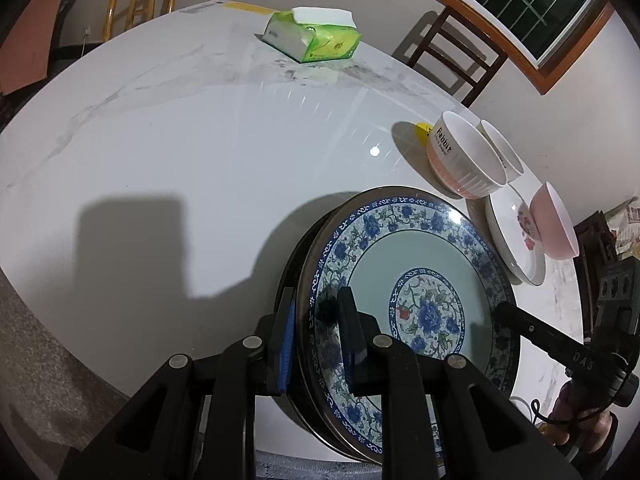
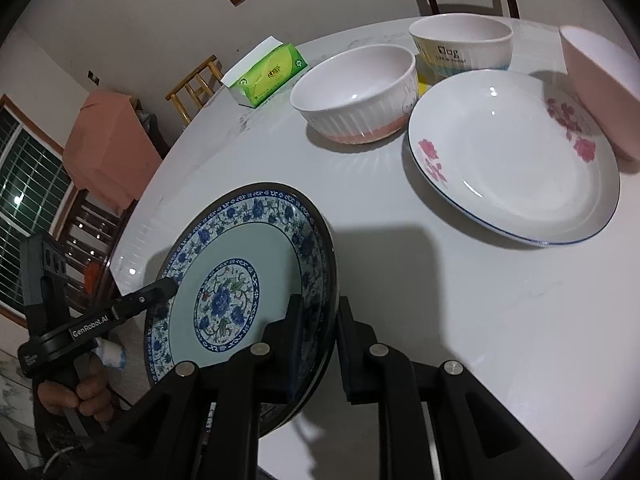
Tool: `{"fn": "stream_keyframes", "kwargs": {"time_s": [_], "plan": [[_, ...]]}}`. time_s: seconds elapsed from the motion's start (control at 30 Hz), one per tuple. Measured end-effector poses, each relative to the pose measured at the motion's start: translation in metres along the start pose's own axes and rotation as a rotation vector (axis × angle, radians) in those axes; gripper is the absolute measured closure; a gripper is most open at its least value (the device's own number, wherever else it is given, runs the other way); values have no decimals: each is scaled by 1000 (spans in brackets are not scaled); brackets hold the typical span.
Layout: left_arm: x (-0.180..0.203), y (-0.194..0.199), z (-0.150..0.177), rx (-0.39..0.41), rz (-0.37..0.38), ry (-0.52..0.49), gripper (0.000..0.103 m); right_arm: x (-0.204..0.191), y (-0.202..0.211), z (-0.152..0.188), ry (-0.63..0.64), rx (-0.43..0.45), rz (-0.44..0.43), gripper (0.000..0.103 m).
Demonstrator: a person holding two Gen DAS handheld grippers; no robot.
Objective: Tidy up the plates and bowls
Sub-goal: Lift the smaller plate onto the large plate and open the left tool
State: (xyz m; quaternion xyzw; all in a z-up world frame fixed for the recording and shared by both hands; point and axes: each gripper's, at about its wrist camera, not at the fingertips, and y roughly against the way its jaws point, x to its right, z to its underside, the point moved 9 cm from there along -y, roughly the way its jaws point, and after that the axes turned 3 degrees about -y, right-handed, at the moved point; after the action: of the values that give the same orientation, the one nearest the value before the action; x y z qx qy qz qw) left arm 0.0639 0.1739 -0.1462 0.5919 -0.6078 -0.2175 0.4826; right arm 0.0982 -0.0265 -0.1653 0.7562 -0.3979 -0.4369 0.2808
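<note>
A blue floral plate (image 1: pixel 416 280) with a dark rim is held tilted above the white marble table (image 1: pixel 200 152); it also shows in the right wrist view (image 2: pixel 240 264). My left gripper (image 1: pixel 318 344) is shut on its left rim. My right gripper (image 2: pixel 320 344) is shut on its opposite rim. A white plate with pink flowers (image 2: pixel 516 164) lies flat at the right. A ribbed white-and-pink bowl (image 2: pixel 356 92), a second ribbed bowl (image 2: pixel 460 46) and a pink bowl (image 2: pixel 600 88) stand around it.
A green tissue pack (image 1: pixel 316 38) lies at the far side of the table. Wooden chairs (image 1: pixel 456 56) stand around the table. A small yellow object (image 1: pixel 422 130) lies behind the bowls.
</note>
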Motion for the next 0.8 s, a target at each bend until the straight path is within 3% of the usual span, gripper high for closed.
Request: {"fn": "stream_keyframes", "kwargs": {"time_s": [0.8], "plan": [[2, -3, -3, 31, -54, -53, 85, 7, -11, 4, -30, -38, 15, 84]]}}
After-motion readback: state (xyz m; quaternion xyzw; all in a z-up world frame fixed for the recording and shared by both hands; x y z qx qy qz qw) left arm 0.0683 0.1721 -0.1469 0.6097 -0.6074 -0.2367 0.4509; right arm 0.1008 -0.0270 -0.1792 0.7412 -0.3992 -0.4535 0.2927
